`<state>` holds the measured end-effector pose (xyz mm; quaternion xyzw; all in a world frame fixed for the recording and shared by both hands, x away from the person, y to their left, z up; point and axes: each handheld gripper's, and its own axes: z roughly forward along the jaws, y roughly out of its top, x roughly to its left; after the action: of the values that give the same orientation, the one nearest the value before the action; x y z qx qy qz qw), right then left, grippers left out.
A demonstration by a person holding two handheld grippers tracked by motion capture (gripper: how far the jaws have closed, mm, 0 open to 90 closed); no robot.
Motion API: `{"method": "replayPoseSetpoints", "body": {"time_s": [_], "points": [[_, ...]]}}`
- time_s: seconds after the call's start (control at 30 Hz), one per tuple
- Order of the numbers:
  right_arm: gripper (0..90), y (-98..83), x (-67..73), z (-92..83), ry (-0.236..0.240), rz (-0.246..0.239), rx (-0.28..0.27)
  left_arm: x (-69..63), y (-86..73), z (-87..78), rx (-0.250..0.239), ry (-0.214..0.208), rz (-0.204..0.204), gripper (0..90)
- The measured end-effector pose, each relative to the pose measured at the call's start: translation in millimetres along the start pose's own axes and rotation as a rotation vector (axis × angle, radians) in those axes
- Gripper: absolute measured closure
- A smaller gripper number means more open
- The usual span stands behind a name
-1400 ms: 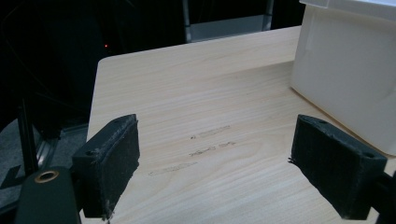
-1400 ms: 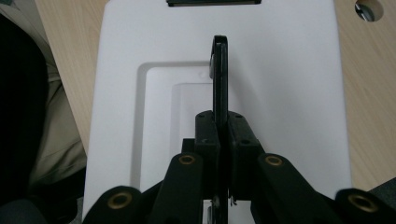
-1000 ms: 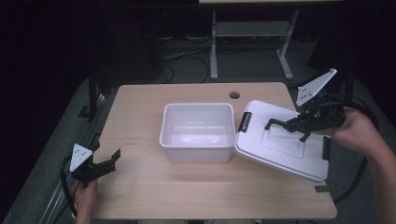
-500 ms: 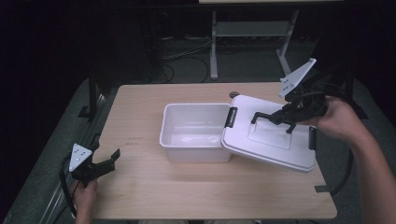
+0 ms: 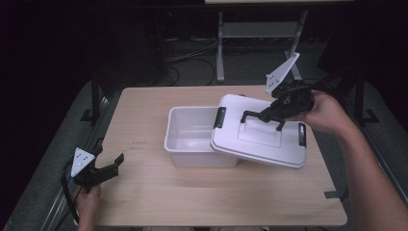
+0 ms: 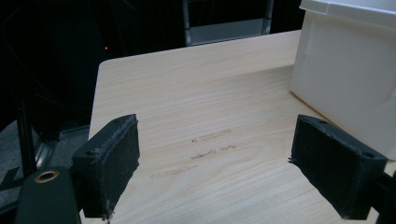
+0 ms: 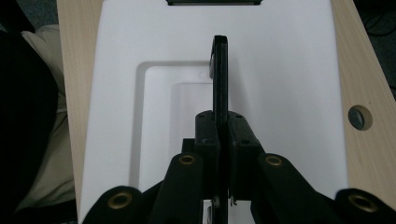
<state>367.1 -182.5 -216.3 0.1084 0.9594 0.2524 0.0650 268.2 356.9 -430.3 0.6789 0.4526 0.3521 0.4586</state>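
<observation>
While the left gripper (image 5: 105,166) sits where it was, off the bin's near-left corner, jaws wide apart with nothing between them, the lid (image 5: 260,132) has shifted left since a second ago: it lay right of the bin (image 5: 192,139), touching the bin's right wall, and now overhangs the bin's right half. Right gripper (image 5: 267,114) has come left with it, jaws clamped tight on the lid's black handle (image 7: 219,70).

Lid: white, rectangular, recessed panel in the middle, black latch (image 5: 220,118) at each short end. It is tilted, left end over the bin's opening, right end out past the bin's right wall above the table (image 5: 144,202).

Bin: white, open-topped, roughly mid-table, nothing inside that I can see.

Table: light wood grain, with a round grommet hole (image 7: 357,117) behind the bin to the right. Beyond it the room is dark: cables on the floor, a metal desk frame (image 5: 220,53) behind the bin.
</observation>
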Motion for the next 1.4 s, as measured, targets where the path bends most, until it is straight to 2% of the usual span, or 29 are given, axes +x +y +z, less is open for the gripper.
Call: {"method": "replayPoseSetpoints", "body": {"time_s": [0.57, 1.4], "points": [[84.5, 37.1, -10.4, 28.7, 0.048, -0.054, 0.003, 0.5, -0.3, 0.6, 0.000, -0.004, -0.002, 14.7], [84.6, 73.6, -21.8, 57.6, 0.098, -0.097, 0.006, 2.5, -1.1, 0.9, 0.001, -0.001, -0.004, 14.7]]}}
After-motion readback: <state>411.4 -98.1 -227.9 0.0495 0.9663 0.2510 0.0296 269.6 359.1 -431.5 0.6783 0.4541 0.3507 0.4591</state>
